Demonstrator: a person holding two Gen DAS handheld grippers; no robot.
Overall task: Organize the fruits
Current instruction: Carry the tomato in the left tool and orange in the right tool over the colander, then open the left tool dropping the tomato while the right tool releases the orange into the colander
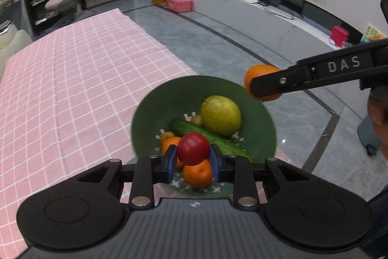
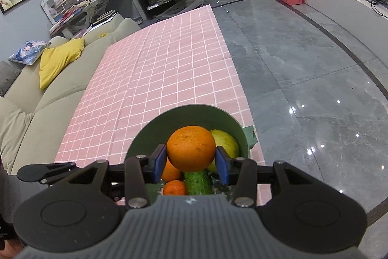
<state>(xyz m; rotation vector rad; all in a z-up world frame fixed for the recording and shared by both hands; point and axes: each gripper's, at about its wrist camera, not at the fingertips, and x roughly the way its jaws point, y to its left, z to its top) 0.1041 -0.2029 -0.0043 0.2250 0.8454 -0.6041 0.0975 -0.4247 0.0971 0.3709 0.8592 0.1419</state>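
Note:
A green bowl (image 1: 169, 98) (image 2: 194, 113) stands at the near corner of the pink checked tablecloth. Inside lie a yellow-green pear (image 1: 220, 115) (image 2: 228, 142), a cucumber (image 1: 208, 136) (image 2: 198, 182) and small tangerines (image 1: 197, 172) (image 2: 175, 187). My left gripper (image 1: 193, 157) is shut on a red tomato (image 1: 193, 148), held just above the bowl's near side. My right gripper (image 2: 191, 159) is shut on an orange (image 2: 191, 148), held over the bowl. In the left wrist view that orange (image 1: 259, 72) shows at the bowl's right rim, between the right gripper's fingers (image 1: 278, 84).
The pink checked table (image 1: 72, 79) (image 2: 157, 69) stretches away beyond the bowl. A beige sofa (image 2: 48, 89) with a yellow cushion runs along its left side. Grey tiled floor (image 2: 303, 64) lies to the right. A person's hand (image 1: 378, 111) shows at the right edge.

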